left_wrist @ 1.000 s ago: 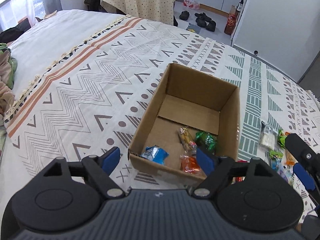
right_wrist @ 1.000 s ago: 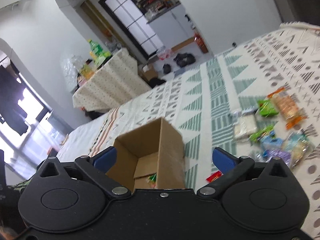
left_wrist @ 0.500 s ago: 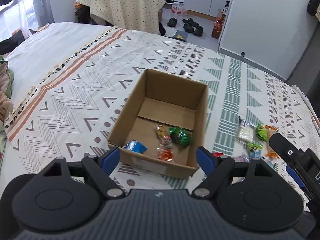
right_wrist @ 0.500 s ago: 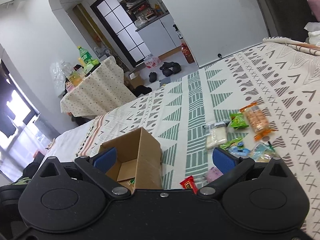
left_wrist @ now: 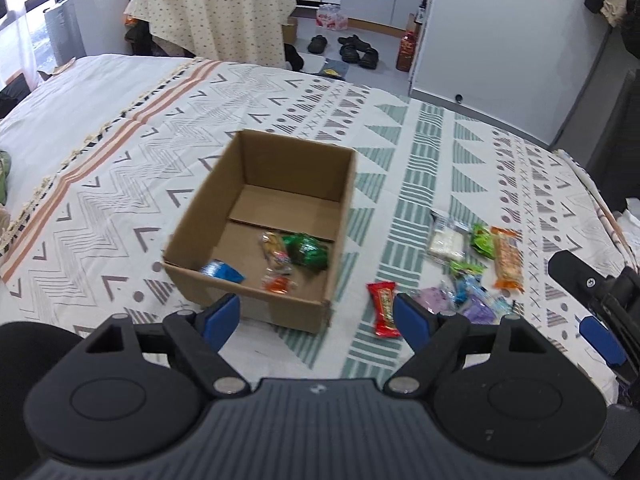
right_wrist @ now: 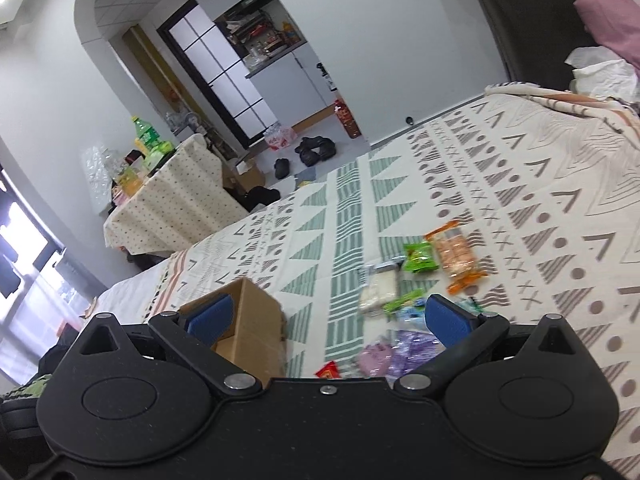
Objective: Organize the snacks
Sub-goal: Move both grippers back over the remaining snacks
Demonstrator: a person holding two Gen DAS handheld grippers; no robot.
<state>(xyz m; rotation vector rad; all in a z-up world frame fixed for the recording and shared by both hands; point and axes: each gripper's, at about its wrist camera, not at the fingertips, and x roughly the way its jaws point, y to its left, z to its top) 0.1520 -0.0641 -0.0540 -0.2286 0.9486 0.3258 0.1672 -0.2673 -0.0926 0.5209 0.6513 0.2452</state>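
An open cardboard box point(left_wrist: 224, 200) stands on the patterned bedspread and holds several snack packets: a blue one point(left_wrist: 222, 271), an orange one point(left_wrist: 276, 283) and a green one point(left_wrist: 306, 250). Right of it lie loose snacks: a red bar point(left_wrist: 385, 309), a white pack point(left_wrist: 446, 242), a long orange pack point(left_wrist: 507, 258) and purple packets point(left_wrist: 476, 308). My left gripper point(left_wrist: 318, 318) is open and empty, above the box's near edge. My right gripper point(right_wrist: 328, 318) is open and empty, above the loose snacks point(right_wrist: 420, 258); the box point(right_wrist: 256, 316) is at its left.
The bedspread point(left_wrist: 120, 168) covers a bed. A table with a dotted cloth point(left_wrist: 216, 12) and shoes point(left_wrist: 354, 46) on the floor lie beyond the far edge. A pink pillow point(right_wrist: 612, 16) and crumpled white cloth point(right_wrist: 600, 72) sit at the bed's head.
Both grippers have pulled back and up from the box, so the box looks smaller and the loose snacks on the right have come into view. Both stay open.
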